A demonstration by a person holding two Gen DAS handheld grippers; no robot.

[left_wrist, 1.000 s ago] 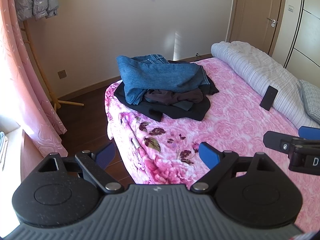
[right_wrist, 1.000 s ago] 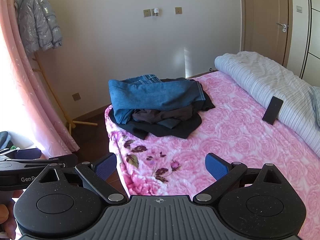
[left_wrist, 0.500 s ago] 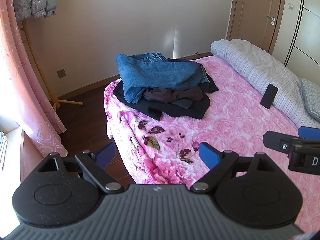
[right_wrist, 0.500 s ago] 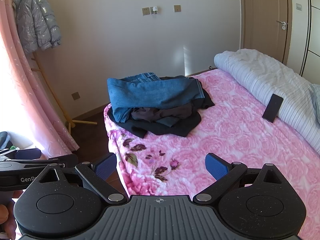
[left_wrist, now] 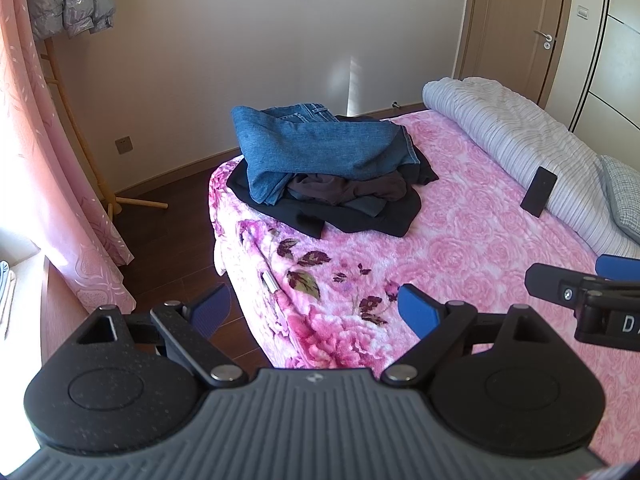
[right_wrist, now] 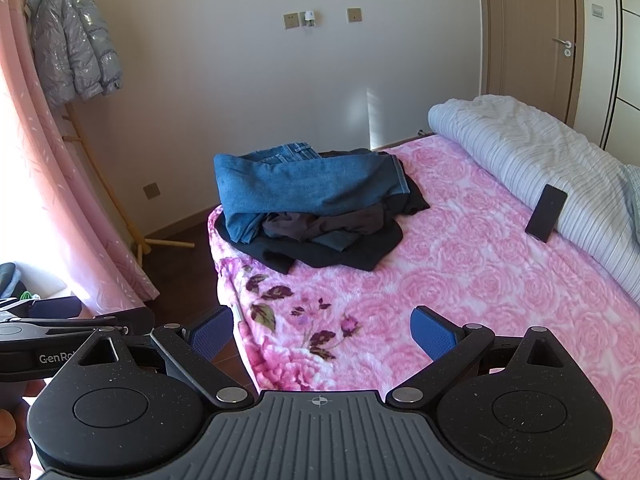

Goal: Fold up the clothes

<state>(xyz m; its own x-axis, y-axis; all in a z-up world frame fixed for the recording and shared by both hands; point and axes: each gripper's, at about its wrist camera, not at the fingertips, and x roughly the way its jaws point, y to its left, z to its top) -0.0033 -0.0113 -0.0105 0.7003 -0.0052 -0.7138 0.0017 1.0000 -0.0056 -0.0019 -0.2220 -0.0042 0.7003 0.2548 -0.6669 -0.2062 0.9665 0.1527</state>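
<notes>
Above the near corner of the pink floral bed [left_wrist: 460, 240], left gripper [left_wrist: 314, 306] and right gripper [right_wrist: 322, 330] spread wide, holding nothing. Beyond them, heaped clothes [left_wrist: 332, 172] at the far-left corner, topped by blue jeans [right_wrist: 304, 186] lying lengthwise left to right, hem end rightward. Bare blanket between grippers and heap; black phone [right_wrist: 546, 218] against the rolled striped quilt [left_wrist: 520, 140] along the right edge

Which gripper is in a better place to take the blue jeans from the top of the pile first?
Probably the left gripper, by a small margin: both are open and short of the blue jeans, but the jeans sit more centrally ahead of it than the right gripper.
</notes>
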